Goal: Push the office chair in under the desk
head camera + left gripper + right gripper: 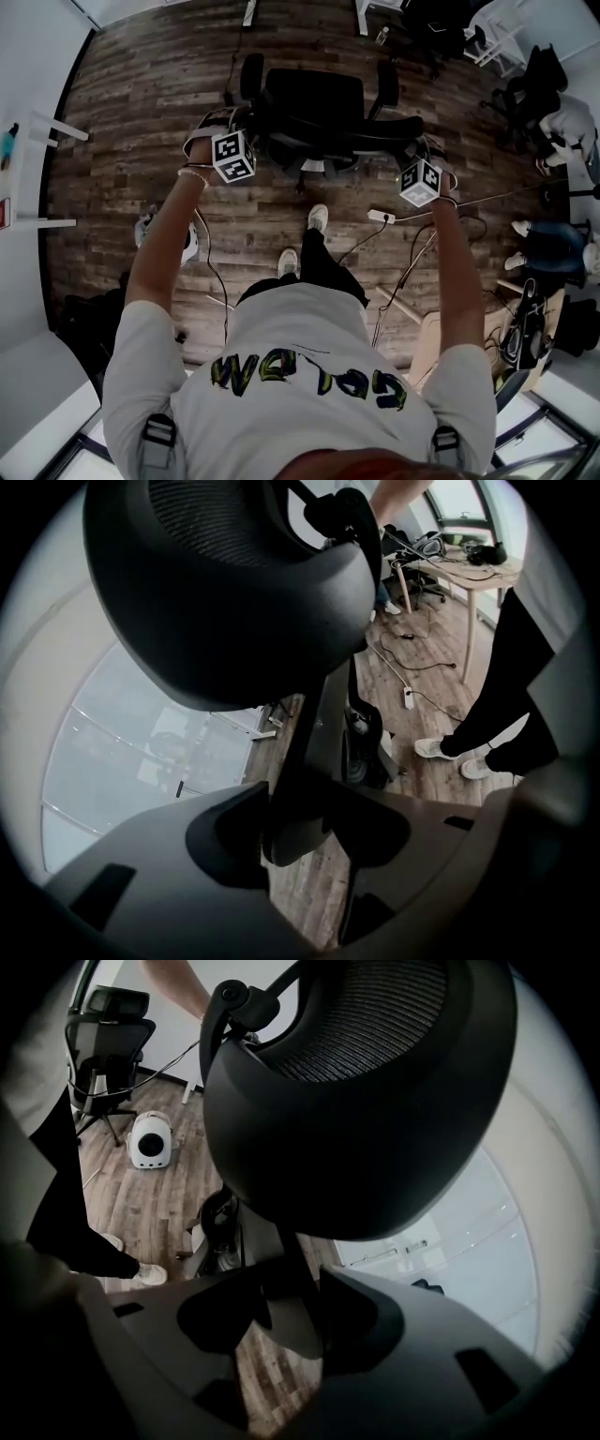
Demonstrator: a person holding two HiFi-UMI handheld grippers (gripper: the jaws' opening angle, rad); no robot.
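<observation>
- Looking down in the head view, we have the chair (314,98) on the wood floor (141,75), well short of the white desk legs (362,15) at the far edge.
- The left gripper (253,131) and right gripper (412,150) sit at the two ends of its backrest (337,136). If one side drives harder, we judge the seat could swivel and an armrest (386,84) strike the desk.
- A power strip (380,216) and cables (211,272) lie near our shoes (319,217), so we could trip or snag a lead.
- In the left gripper view, the jaws look clamped, wide apart, on the dark frame (323,724) below the backrest. The hold looks shallow, and a hard shove could slide it off.
- In the right gripper view, the jaws likewise grasp that frame under the mesh back (375,1063).
- A white round machine (150,1140) and another chair (108,1044) stand far left, seemingly out of the way, but a veer of the base (217,1227) that way could meet them.
</observation>
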